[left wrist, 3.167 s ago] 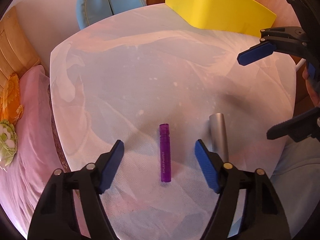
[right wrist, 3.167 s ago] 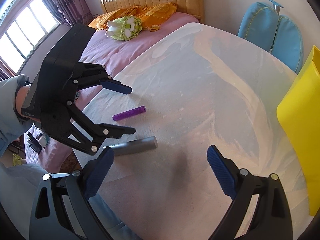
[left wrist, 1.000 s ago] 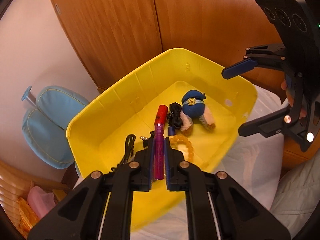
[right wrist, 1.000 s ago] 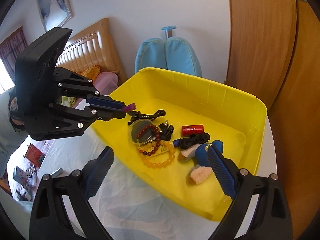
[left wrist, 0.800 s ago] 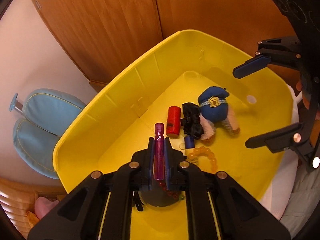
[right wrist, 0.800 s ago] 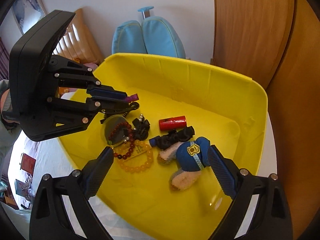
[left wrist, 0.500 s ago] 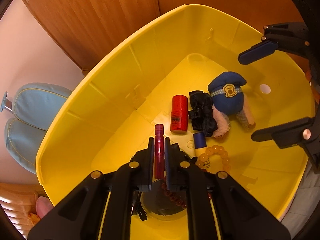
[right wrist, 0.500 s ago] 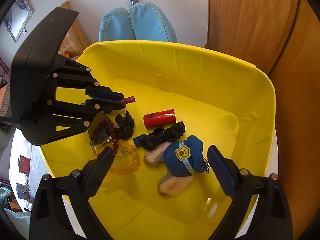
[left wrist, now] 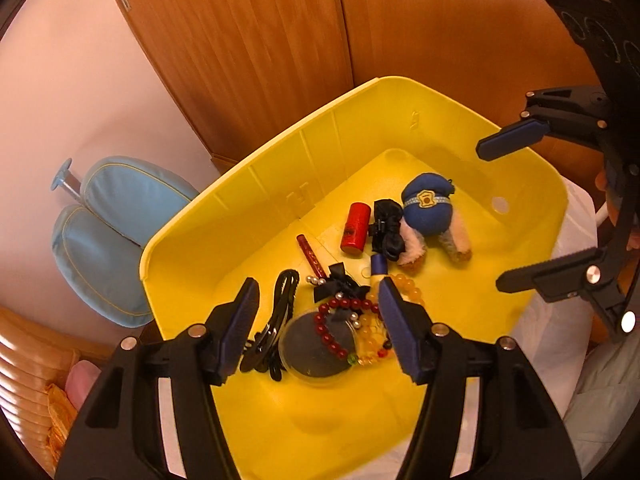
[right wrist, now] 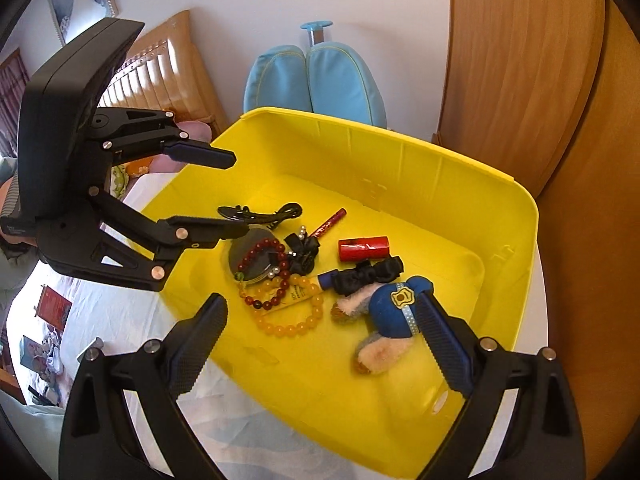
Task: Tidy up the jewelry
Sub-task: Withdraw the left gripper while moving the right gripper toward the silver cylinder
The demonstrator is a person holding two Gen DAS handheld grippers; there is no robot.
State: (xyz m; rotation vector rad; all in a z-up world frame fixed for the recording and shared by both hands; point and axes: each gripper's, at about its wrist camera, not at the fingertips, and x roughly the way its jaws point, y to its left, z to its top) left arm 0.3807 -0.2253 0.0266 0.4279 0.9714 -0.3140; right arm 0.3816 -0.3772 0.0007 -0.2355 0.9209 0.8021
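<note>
The left gripper (left wrist: pixel 316 312) has just been opening and is empty; the tube (left wrist: pixel 311 260) lies in the bin (left wrist: pixel 240 184), beside the bow (left wrist: pixel 340 286). The right gripper (right wrist: pixel 320 328) gapes, empty. Dipping lower, either could snag the beads (right wrist: pixel 264 254) and drag them out.

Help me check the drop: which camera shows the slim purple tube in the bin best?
The left wrist view: the purple tube lies nearly whole on the yellow bin floor beyond the open left gripper. The right wrist view shows it farther off, its near end behind a black bow.
</note>
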